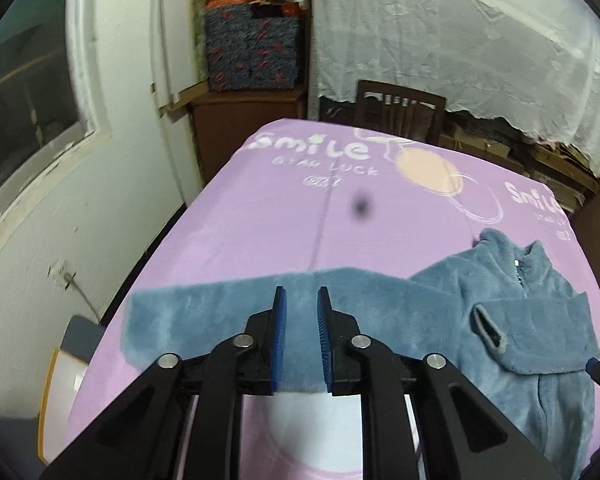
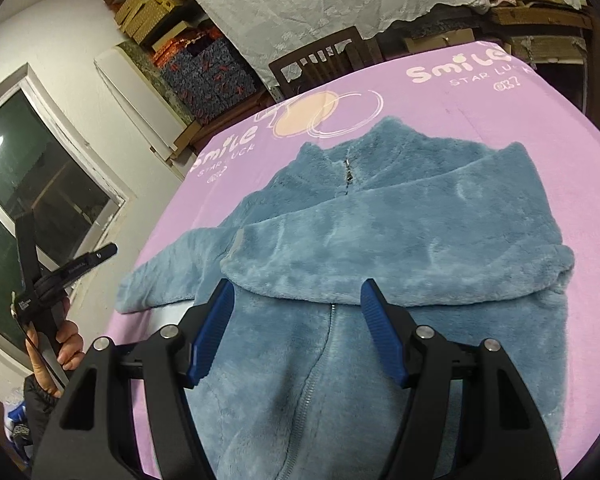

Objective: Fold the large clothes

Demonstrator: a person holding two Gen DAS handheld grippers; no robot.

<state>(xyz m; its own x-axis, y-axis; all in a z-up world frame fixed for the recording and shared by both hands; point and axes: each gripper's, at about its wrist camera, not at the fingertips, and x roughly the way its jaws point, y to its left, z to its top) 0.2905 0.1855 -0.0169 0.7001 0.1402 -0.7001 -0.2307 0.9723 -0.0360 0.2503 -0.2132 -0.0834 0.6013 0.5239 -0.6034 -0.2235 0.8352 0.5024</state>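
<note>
A blue fleece zip jacket (image 2: 380, 208) lies front up on a lilac "Smile" blanket (image 1: 268, 220). One sleeve (image 2: 400, 248) is folded across the chest, its grey cuff (image 2: 238, 246) pointing left. The other sleeve (image 1: 204, 320) stretches flat out towards the table's left edge. My left gripper (image 1: 301, 292) hovers above this sleeve with a narrow gap between its blue pads and nothing in it. My right gripper (image 2: 298, 286) stands wide open over the jacket's zip, just below the folded sleeve, holding nothing. A person's hand (image 2: 62, 340) carries the left tool at the far left of the right wrist view.
A wooden chair (image 1: 400, 108) stands at the table's far edge. Stacked boxes (image 1: 252, 52) sit on a cabinet in the back corner, beside a lace cloth (image 1: 460, 40) draped over a pile. A white wall with a window (image 1: 28, 120) runs close along the left.
</note>
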